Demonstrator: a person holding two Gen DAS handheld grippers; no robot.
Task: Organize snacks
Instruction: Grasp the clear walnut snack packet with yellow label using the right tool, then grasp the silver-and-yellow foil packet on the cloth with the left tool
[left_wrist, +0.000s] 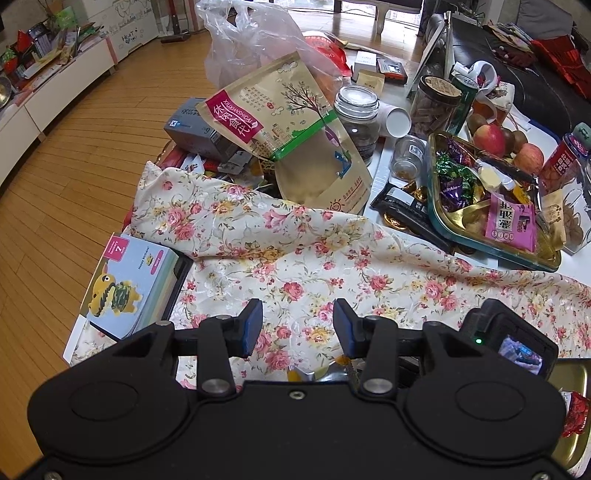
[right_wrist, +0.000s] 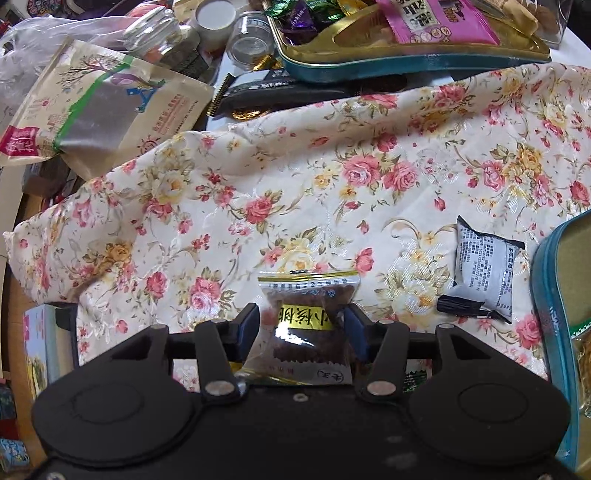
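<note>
A clear packet of brown walnut snack with a gold label (right_wrist: 308, 295) lies on the floral cloth (right_wrist: 295, 166), and my right gripper (right_wrist: 301, 328) is shut on it, a blue pad against each side of the wrapper. A black-and-white packet (right_wrist: 480, 269) lies on the cloth to its right. Beyond that, at the right edge, is a teal tin with a gold inside (right_wrist: 554, 295). My left gripper (left_wrist: 297, 325) hangs open over the floral cloth (left_wrist: 295, 240) with nothing between its fingers. The back of the right gripper's camera (left_wrist: 509, 332) shows beside it.
A teal-and-gold tin (left_wrist: 432, 192) with several candies and a pink packet sits at the back right. Kraft snack pouches (left_wrist: 273, 110), glass jars (left_wrist: 356, 118), apples (left_wrist: 489, 138) and a plastic bag (left_wrist: 251, 40) crowd the back. A picture box (left_wrist: 125, 280) lies at the cloth's left.
</note>
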